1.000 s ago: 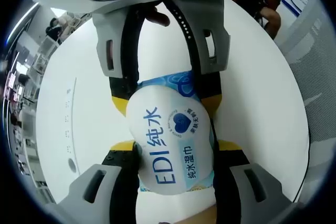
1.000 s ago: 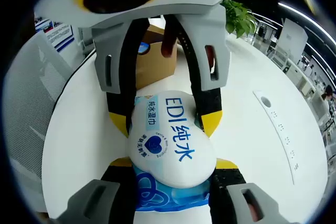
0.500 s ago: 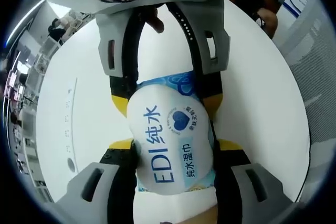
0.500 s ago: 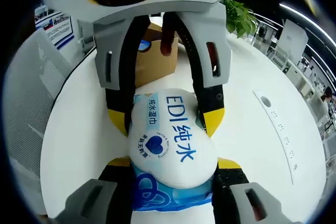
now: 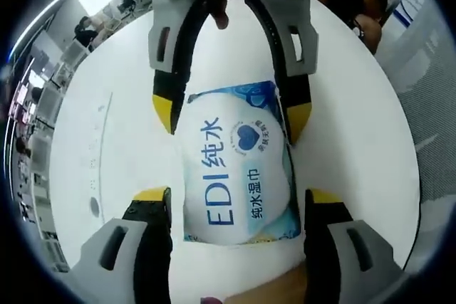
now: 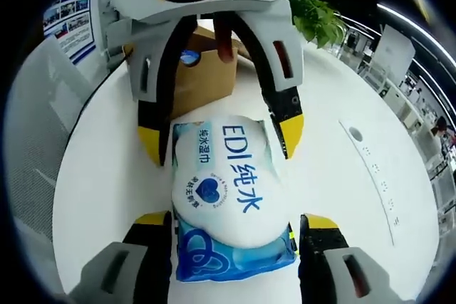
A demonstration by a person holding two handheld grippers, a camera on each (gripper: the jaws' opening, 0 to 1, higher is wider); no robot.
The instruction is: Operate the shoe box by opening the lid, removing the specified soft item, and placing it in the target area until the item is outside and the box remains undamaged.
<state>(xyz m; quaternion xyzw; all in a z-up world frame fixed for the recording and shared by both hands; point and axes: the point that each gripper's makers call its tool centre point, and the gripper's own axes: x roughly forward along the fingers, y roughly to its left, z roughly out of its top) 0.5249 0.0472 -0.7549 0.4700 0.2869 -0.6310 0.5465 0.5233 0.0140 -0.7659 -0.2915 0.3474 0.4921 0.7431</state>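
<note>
Wipes pack: the soft pack of wet wipes (image 5: 239, 169) lies flat on the white table (image 5: 128, 140), out of the shoe box (image 6: 206, 76), which stands behind it in the right gripper view
Left gripper (image 5: 231, 208): jaws spread, one either side of the pack's near end — released, not pinching it
Right gripper (image 6: 235, 229): likewise let go, tips standing apart from the pack's edges
Risk: pulling either gripper away at a slant could catch a yellow tip on the soft wrapper and drag the pack off its spot; a wide swing back could knock the cardboard box
Writing: "EDI 纯水" in blue, a blue tab reading "纯水湿巾", and a heart badge whose small print is too fine to read
</note>
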